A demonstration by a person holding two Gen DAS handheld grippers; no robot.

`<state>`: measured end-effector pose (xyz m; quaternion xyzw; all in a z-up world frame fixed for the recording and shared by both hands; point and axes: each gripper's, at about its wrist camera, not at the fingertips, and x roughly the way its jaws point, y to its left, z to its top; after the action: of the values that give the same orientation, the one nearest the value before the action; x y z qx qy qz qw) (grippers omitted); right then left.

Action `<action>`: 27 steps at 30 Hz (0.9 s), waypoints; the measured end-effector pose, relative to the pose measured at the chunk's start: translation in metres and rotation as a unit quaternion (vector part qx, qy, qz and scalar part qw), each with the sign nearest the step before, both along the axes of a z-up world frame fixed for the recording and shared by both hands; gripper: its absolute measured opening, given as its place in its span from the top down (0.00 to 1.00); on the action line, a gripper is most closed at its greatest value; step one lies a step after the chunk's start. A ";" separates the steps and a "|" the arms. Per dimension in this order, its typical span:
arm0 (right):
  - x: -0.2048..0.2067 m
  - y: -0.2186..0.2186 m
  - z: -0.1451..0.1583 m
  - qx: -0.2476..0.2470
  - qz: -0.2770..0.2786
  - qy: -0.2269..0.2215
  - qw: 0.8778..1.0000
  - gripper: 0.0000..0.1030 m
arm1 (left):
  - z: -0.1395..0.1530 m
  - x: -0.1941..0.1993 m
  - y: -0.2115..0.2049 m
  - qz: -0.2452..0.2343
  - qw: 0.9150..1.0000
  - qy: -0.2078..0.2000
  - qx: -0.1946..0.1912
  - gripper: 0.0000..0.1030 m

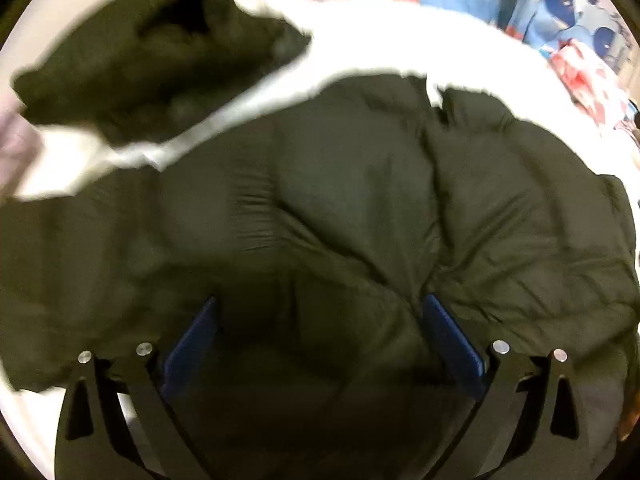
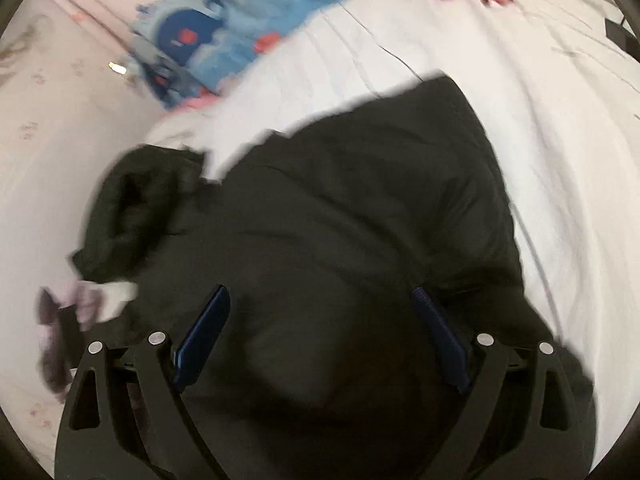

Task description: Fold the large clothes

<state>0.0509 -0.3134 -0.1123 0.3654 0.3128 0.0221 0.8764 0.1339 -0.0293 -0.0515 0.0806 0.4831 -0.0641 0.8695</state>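
Jacket [image 1: 360, 208] sprawls dark and puffy across the white bed [image 1: 400, 36]. My left claw [image 1: 320, 320] and right claw [image 2: 320, 312] both hang released above it; I should pinch one firm edge each, then fold evenly.

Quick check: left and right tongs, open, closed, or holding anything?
Left tongs: open, holding nothing, above the dark jacket.
Right tongs: open, holding nothing, above it too.

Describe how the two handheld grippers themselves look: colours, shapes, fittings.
Both look alike. The left gripper and right gripper each have black, curved linkage arms with triangular cut-outs, joined by round silver pins. Each finger carries a flat dark-blue pad. No cables, markings or sleeves show.
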 end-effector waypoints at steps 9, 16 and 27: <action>-0.030 0.060 0.024 0.022 0.077 -0.088 0.993 0.10 | 0.015 -0.025 0.118 0.002 0.973 -0.065 0.222 0.06; -0.017 0.073 0.012 0.023 0.098 -0.059 0.993 0.10 | -0.027 -0.009 0.118 -0.026 0.966 -0.041 0.254 0.06; -0.016 0.076 0.001 0.030 0.100 -0.058 0.993 0.10 | -0.022 0.014 0.176 0.133 0.989 -0.007 0.069 0.85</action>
<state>0.0351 -0.2375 -0.1112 0.3570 0.2955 0.1402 0.8750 0.1482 0.1467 -0.0731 0.0757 0.4871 0.0856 0.8659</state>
